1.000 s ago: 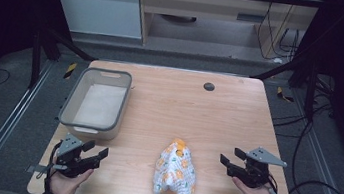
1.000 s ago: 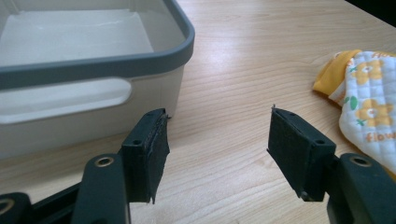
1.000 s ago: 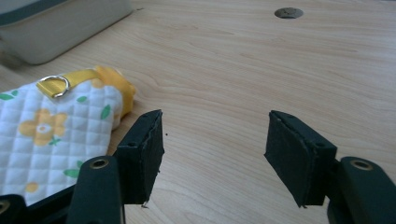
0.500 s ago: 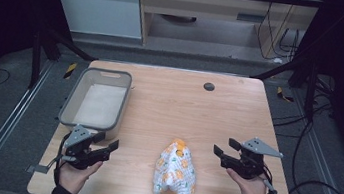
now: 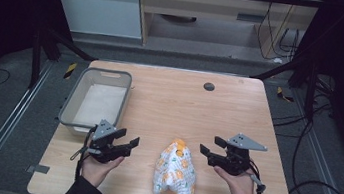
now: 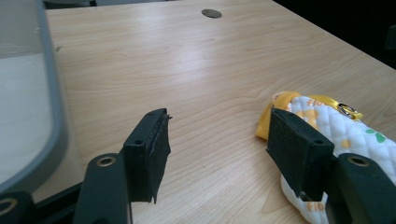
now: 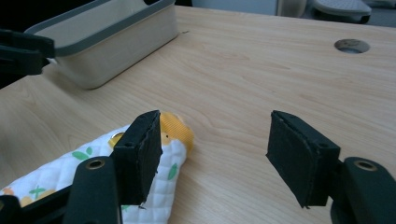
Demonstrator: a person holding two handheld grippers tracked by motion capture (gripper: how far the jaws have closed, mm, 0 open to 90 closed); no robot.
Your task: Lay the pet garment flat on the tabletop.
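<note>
A quilted cloth [image 5: 176, 170] lies bunched on a pale wooden tabletop [image 5: 175, 97], near the front edge and roughly midway across. It is white and padded, printed with small orange and green shapes, and trimmed in orange-yellow at the end pointing away from the person. A small metal ring sits near that trim.

The tabletop has a round dark hole [image 5: 208, 86] toward its far side. A grey-rimmed bin [image 5: 95, 98] stands at its left, with a pale inside. Around the tabletop are dark carpet, metal rails, loose cables and pale cabinets beyond.

The left hand-held gripper [image 5: 129, 144] hovers just left of the cloth, jaws spread and holding nothing. In the left gripper view, the trimmed end lies beside the right-hand jaw. The right hand-held gripper [image 5: 205, 150] hovers just right of the cloth, jaws also spread and holding nothing, with the trimmed end beside its left-hand jaw in the right gripper view. Both point inward toward the cloth.
</note>
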